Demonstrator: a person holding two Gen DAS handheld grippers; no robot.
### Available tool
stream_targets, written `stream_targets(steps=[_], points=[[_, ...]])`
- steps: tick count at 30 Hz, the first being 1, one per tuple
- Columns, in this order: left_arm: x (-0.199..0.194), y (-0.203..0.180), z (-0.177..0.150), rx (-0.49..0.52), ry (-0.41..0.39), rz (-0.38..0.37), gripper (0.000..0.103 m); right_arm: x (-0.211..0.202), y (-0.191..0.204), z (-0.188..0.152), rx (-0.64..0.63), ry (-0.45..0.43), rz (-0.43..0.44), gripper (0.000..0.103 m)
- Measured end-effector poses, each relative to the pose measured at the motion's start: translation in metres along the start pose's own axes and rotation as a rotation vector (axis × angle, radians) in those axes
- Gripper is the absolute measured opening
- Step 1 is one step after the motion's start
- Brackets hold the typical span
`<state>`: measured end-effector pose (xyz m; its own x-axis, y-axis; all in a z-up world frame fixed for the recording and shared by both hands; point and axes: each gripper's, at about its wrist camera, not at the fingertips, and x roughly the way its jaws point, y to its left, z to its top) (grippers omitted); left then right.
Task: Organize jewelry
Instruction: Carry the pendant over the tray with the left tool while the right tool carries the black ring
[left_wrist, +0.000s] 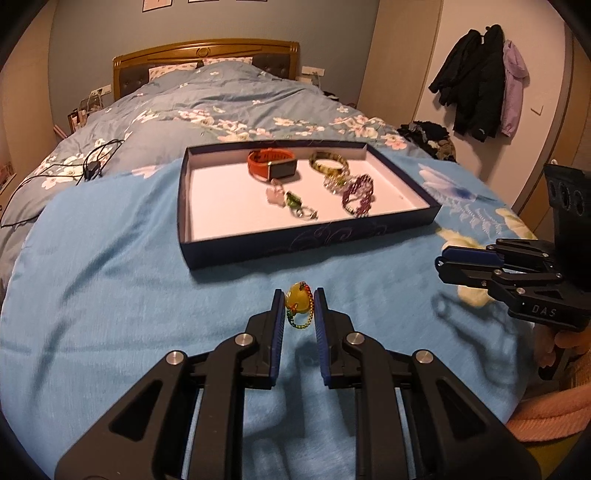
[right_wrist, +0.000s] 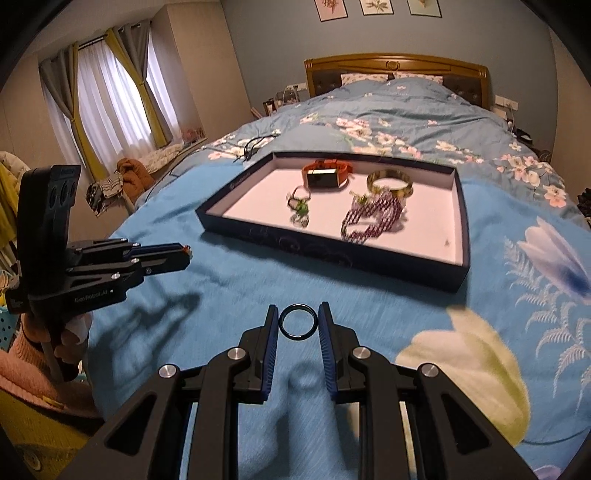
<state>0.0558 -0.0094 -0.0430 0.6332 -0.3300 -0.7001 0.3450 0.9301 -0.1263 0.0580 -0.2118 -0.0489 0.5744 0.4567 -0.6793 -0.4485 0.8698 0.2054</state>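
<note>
Angled down over the blue bed cover (left_wrist: 110, 280) — left tongs (left_wrist: 299, 308) clamped on a yellow beaded charm (left_wrist: 297, 301), right tongs (right_wrist: 298, 325) on a black ring (right_wrist: 297, 325). Beyond, box lid (left_wrist: 314, 243) — orange watch (left_wrist: 271, 168), bangle (left_wrist: 328, 162), purple beads (left_wrist: 357, 194).

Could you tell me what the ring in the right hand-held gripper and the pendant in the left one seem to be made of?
Dark ring: smooth and glossy, perhaps stone, metal or ceramic; I cannot tell which. Yellow pendant: translucent and polished, like amber, jade or resin, on a beaded multicoloured cord.
</note>
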Motion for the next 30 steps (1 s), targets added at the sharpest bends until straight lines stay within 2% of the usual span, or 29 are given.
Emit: stream_targets(steps=[15, 30], points=[[0.006, -0.008, 0.036, 0.023, -0.063, -0.022, 0.016, 0.0, -0.012, 0.031, -0.003, -0.076, -0.024, 0.02], [0.023, -0.011, 0.059, 0.032, -0.074, -0.021, 0.016, 0.01, -0.024, 0.051, -0.008, -0.094, -0.04, 0.02]])
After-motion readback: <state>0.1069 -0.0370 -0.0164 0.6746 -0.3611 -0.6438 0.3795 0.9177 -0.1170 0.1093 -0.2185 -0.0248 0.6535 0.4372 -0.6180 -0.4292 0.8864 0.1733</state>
